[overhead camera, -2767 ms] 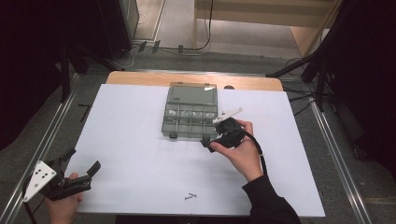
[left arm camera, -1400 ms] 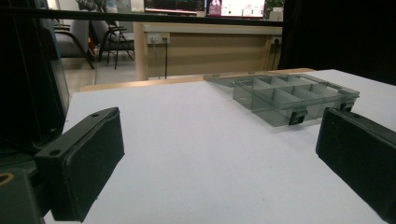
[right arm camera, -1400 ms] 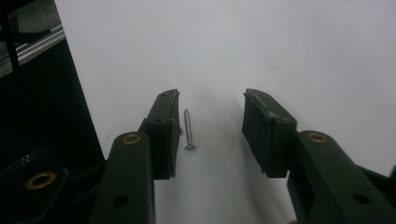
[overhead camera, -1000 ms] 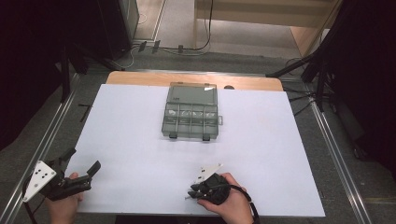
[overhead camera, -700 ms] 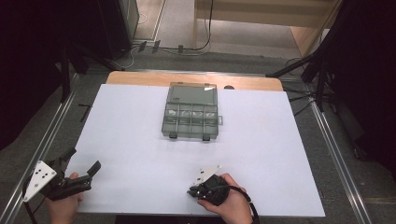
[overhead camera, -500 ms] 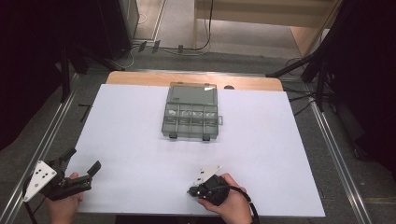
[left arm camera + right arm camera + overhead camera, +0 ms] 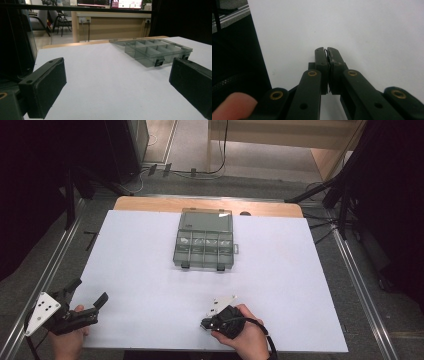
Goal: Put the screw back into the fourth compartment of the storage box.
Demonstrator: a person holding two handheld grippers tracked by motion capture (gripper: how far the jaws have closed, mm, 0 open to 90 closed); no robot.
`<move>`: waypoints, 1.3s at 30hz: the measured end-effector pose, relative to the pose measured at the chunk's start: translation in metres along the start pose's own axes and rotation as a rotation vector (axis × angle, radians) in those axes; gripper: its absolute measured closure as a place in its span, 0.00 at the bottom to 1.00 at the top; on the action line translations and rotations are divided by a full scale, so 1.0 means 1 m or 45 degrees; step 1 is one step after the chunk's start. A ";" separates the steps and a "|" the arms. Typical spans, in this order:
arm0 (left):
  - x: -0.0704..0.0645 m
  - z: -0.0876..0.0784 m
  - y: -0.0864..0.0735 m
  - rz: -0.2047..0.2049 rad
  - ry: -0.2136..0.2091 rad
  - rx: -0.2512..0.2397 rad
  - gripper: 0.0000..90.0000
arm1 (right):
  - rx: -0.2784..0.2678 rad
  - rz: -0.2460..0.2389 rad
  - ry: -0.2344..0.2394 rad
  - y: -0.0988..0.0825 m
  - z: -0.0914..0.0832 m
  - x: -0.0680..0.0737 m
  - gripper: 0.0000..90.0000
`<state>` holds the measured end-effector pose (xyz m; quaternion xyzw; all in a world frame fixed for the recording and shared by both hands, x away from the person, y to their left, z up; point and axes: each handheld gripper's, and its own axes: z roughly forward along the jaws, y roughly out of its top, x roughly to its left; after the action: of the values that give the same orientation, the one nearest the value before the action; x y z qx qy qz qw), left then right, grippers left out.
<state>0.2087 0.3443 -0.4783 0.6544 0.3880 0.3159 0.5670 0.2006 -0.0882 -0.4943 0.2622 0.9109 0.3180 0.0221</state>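
Note:
A grey-tinted clear compartment box (image 7: pixel 205 242) lies open at the far middle of the white table (image 7: pixel 290 270); it also appears as the box (image 7: pixel 155 51) ahead in the left gripper view. My right gripper (image 7: pixel 206 323) rests near the front edge, its tips pointing left. Its jaws are pressed together (image 7: pixel 327 53), and a thin dark sliver shows between the tips. My left gripper (image 7: pixel 90 291) is held at the front left corner, open with nothing between its jaws (image 7: pixel 117 82).
A wooden strip (image 7: pixel 150 204) runs along the table's far edge. Metal rails (image 7: pixel 360 280) flank both sides. White surface lies between the box and both hands.
Since the oldest frame the right hand has come from the box's front edge to the near edge, over a small dark mark there. Over the last second nothing visibly moves.

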 end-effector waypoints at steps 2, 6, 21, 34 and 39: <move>0.000 0.000 0.000 0.000 0.001 0.001 0.01 | 0.000 0.009 0.001 0.001 -0.002 -0.001 1.00; 0.000 0.000 0.000 0.000 0.001 0.001 0.01 | -0.020 -0.003 -0.003 0.004 -0.005 -0.003 1.00; 0.000 0.000 0.000 0.003 0.003 0.002 0.01 | -0.063 0.031 -0.028 0.012 -0.022 -0.017 1.00; 0.000 0.000 0.000 0.000 0.005 0.002 0.01 | -0.095 0.055 -0.083 0.028 -0.045 -0.038 1.00; 0.000 0.000 0.000 -0.002 0.004 0.000 0.01 | -0.107 0.064 -0.099 0.035 -0.052 -0.047 1.00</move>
<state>0.2090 0.3440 -0.4785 0.6534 0.3895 0.3165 0.5667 0.2464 -0.1182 -0.4381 0.2961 0.8882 0.3461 0.0605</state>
